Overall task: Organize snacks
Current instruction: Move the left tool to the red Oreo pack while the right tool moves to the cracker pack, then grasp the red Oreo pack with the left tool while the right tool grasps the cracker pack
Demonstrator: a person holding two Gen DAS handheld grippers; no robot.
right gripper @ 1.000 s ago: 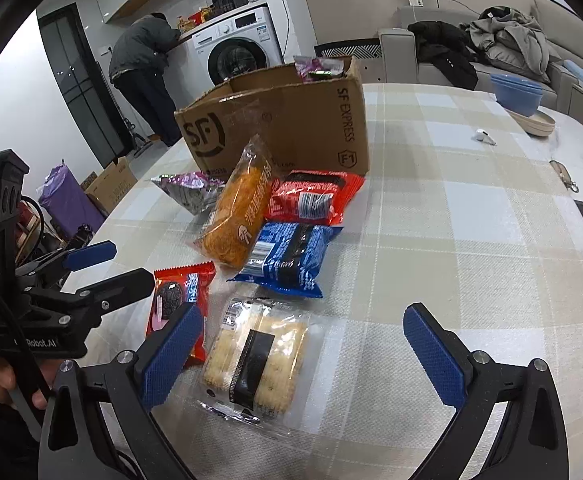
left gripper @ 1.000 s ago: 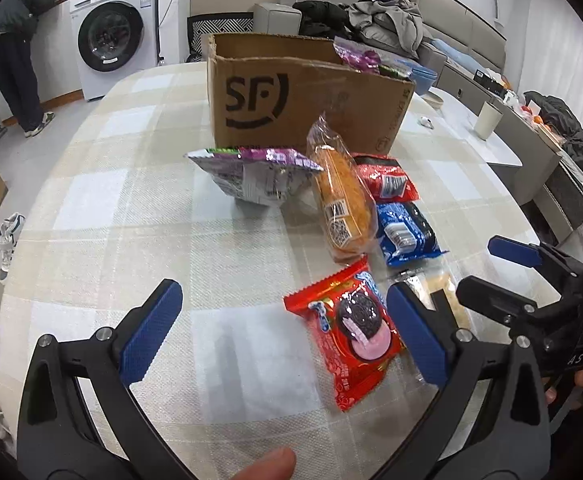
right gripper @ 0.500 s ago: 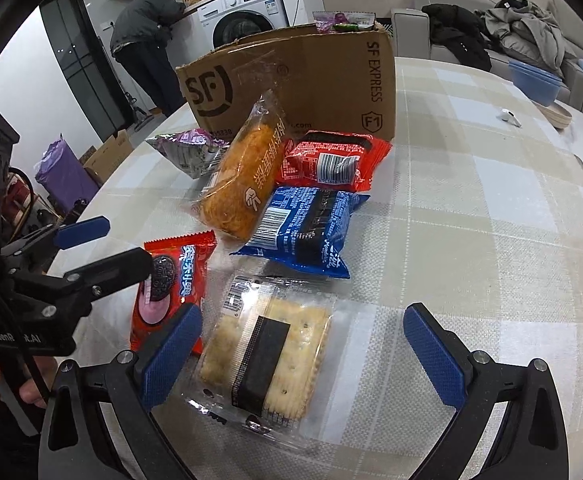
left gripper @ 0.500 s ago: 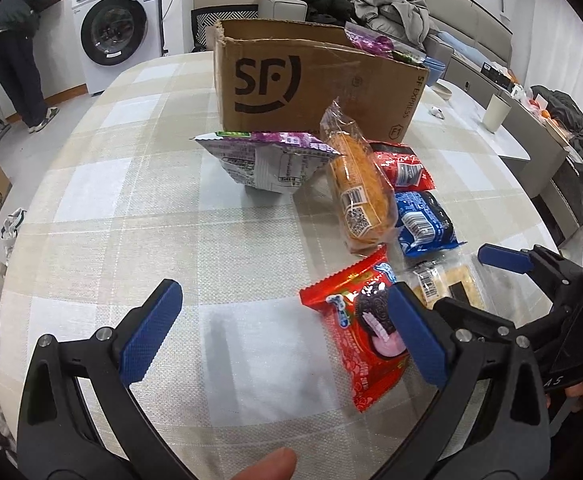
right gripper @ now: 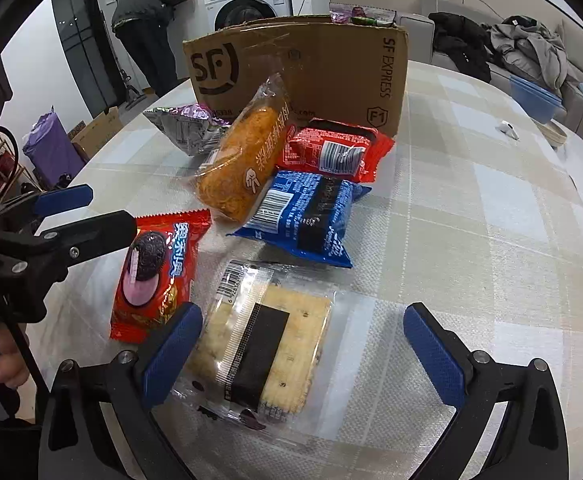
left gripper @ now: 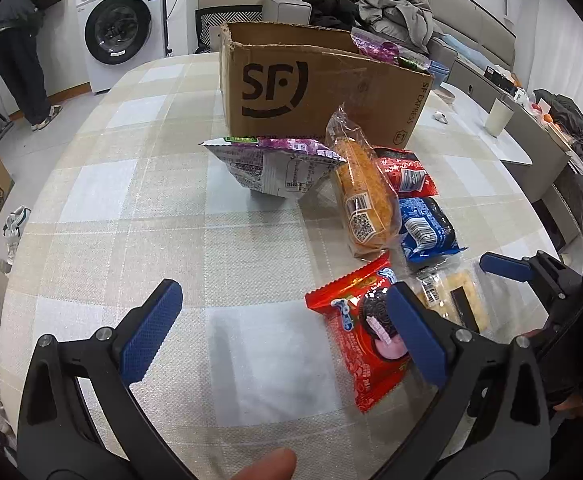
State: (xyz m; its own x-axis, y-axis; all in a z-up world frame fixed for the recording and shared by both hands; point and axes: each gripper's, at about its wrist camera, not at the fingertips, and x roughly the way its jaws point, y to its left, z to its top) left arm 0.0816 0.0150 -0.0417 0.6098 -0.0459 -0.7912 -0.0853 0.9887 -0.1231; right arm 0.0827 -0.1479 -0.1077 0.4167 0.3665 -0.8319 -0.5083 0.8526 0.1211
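Nearest, the right gripper (right gripper: pixel 302 346) is seen with its jaws spread wide apart and nothing between the pads; a clear-wrapped cracker pack (right gripper: pixel 261 346) is lying flat on the checked surface (right gripper: pixel 491 240) just under and between them, its left edge partly hidden by the left blue pad. Likewise, the left gripper (left gripper: pixel 279 332) is held with jaws wide apart over bare cloth, and a red cookie packet (left gripper: pixel 361 332) is partly covered by its right pad. From the right wrist view, that red packet is shown just left of the cracker pack, with the left gripper's dark finger above its upper left corner; whether they touch cannot be told. A fingertip (left gripper: pixel 265 466) is visible at the bottom edge of the left view. Farther out, a blue biscuit pack (right gripper: pixel 307 216) is placed beside a red biscuit pack (right gripper: pixel 333 154), and an orange bread roll in clear wrap (right gripper: pixel 247 162) is leaned across their left sides. A silver and purple bag (left gripper: pixel 273 166) is set to the left of the roll. Behind all of these, an open cardboard box (left gripper: pixel 315 88) marked SF is standing on the surface, with purple wrappers showing above its rim. In the far background, a washing machine (left gripper: pixel 121 24) is seen, and a person (left gripper: pixel 17 40) is bent over the counter beside it.
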